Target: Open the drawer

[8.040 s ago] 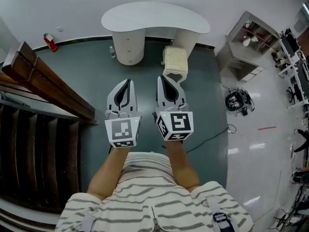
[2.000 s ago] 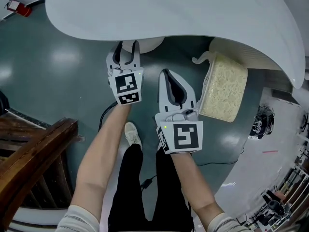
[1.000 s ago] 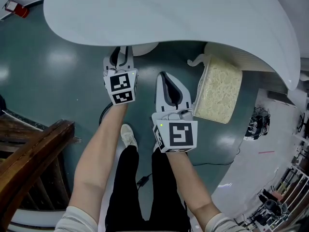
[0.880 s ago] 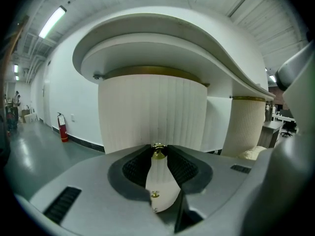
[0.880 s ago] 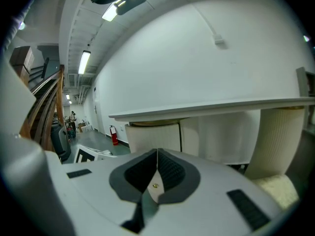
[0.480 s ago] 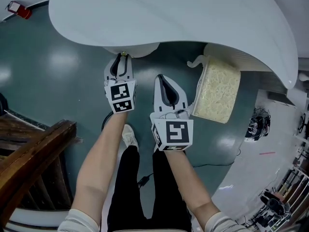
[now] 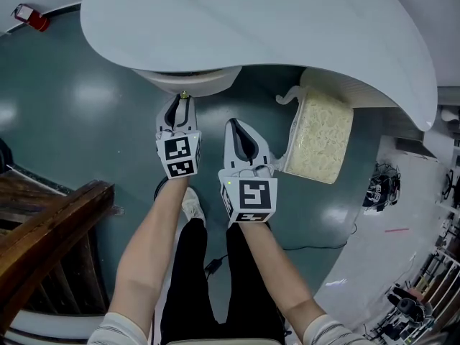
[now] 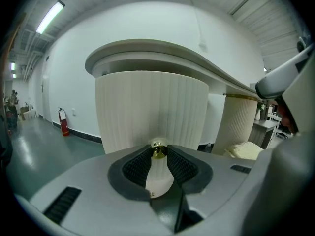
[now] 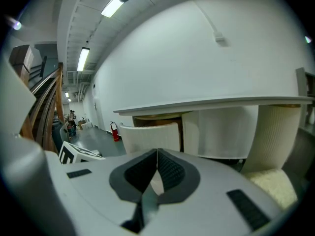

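Step in hand, as judged: drawing drawer (image 8: 147, 107) out by brass knob (image 8: 158, 149). Left gripper (image 7: 182, 99) fingers clamped on knob. Curved drawer front stands partly out under desk (image 7: 287, 27). Right gripper (image 7: 235, 125) fingers together, empty, just beside. Next move likely calls for straight level pull toward person, firm grip.

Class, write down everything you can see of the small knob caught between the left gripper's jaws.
The knob is small, round and shiny, brass-coloured and metal by the look of it. It juts from the curved white drawer front, which stands pulled out a little beneath the white desk top. The left gripper has its ridged black pads closed on it from both sides, right at their tips. Nothing else touches it.
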Action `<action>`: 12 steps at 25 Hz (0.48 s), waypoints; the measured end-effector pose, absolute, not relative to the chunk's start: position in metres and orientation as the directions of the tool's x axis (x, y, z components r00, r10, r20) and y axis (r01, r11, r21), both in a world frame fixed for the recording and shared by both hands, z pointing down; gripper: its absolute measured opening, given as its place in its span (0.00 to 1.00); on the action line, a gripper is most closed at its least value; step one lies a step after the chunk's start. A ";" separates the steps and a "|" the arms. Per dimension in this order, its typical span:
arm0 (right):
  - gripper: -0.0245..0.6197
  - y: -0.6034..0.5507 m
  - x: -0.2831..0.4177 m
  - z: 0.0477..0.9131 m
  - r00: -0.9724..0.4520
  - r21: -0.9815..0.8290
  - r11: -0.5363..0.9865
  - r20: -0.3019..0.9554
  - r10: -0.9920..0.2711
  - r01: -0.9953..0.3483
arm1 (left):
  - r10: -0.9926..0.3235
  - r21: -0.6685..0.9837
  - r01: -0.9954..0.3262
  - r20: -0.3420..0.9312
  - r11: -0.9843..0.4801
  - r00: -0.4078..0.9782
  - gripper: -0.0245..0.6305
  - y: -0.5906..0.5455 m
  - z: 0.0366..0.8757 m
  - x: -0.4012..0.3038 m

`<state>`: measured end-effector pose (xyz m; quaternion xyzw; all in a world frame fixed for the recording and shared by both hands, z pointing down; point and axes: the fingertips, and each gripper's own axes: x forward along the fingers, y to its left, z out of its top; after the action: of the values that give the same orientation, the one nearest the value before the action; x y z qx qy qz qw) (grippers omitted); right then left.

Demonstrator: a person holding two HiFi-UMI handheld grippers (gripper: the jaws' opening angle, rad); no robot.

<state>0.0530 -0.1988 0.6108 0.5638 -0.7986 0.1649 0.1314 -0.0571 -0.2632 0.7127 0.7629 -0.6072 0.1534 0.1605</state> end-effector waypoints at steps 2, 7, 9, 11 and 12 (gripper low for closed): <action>0.06 -0.198 0.055 0.612 -0.328 -0.121 0.306 0.399 -0.856 -0.944 | -0.875 0.061 -0.975 0.433 -0.213 0.218 0.19 -0.259 0.713 -0.056; 0.06 -0.192 0.050 0.610 -0.336 -0.118 0.316 0.403 -0.851 -0.941 | -0.872 0.068 -0.974 0.435 -0.218 0.225 0.19 -0.246 0.715 -0.058; 0.06 -0.188 0.048 0.609 -0.341 -0.121 0.319 0.406 -0.848 -0.940 | -0.869 0.061 -0.973 0.441 -0.221 0.225 0.19 -0.241 0.715 -0.060; 0.06 -0.185 0.047 0.610 -0.345 -0.123 0.324 0.410 -0.844 -0.938 | -0.866 0.061 -0.974 0.448 -0.220 0.224 0.19 -0.236 0.715 -0.059; 0.06 -0.183 0.047 0.611 -0.347 -0.124 0.326 0.412 -0.842 -0.937 | -0.865 0.062 -0.974 0.450 -0.219 0.224 0.19 -0.233 0.716 -0.059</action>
<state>0.0467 -0.1829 0.6106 0.5545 -0.8024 0.1723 0.1380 -0.0592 -0.2333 0.7163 0.7639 -0.6017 0.1618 0.1683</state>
